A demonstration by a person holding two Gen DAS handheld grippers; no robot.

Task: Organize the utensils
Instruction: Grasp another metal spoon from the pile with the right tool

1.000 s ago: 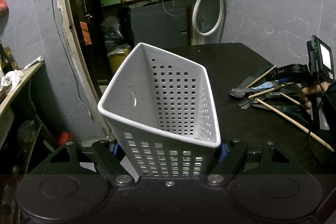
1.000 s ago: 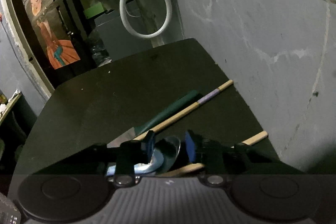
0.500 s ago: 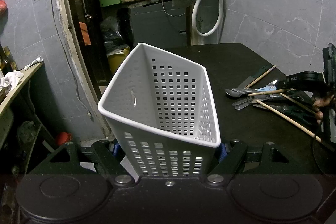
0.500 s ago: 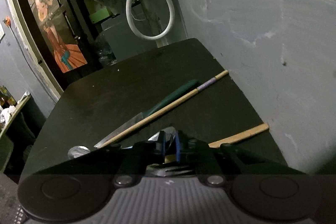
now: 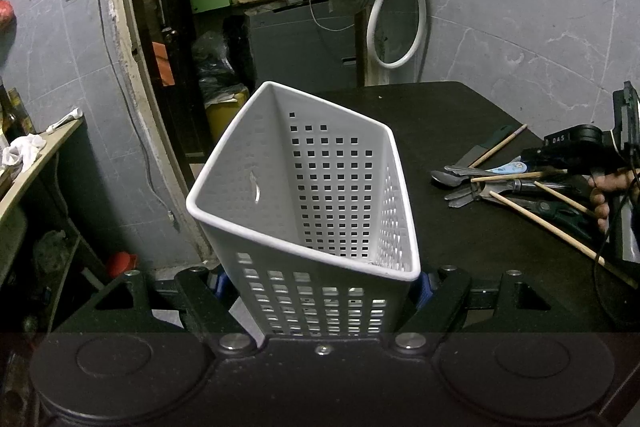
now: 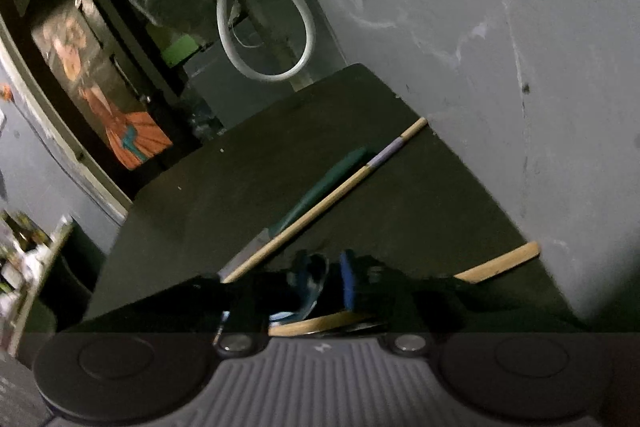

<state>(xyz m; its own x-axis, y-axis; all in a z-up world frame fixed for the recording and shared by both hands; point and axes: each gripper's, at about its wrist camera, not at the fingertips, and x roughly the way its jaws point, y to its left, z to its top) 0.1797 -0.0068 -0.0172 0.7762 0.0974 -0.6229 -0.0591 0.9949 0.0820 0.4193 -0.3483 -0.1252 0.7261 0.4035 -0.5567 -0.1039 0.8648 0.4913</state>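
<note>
My left gripper [image 5: 320,283] is shut on the base of a white perforated basket [image 5: 304,187], which it holds tilted with the mouth facing up over the black table's [image 5: 440,115] left edge. At the right, a person's hand [image 5: 604,187] holds my right gripper [image 5: 536,159] low over a pile of utensils. In the blurred right wrist view, the right gripper [image 6: 326,275] has its jaws closing on a light-blue-handled spoon [image 6: 310,287] that sits between the blue pads. The same spoon [image 5: 506,169] lies in the pile.
A green-handled knife [image 6: 332,179] and a long chopstick [image 6: 320,211] lie ahead of the right gripper, a flat wooden handle [image 6: 500,263] to its right. Dark pliers [image 5: 556,207] and more chopsticks [image 5: 560,231] are in the pile. Grey wall [image 6: 480,67] borders the table on the right.
The right gripper's jaws went from apart around the spoon to nearly together on it, and the gripper rolled and shifted. The left gripper and basket have not moved.
</note>
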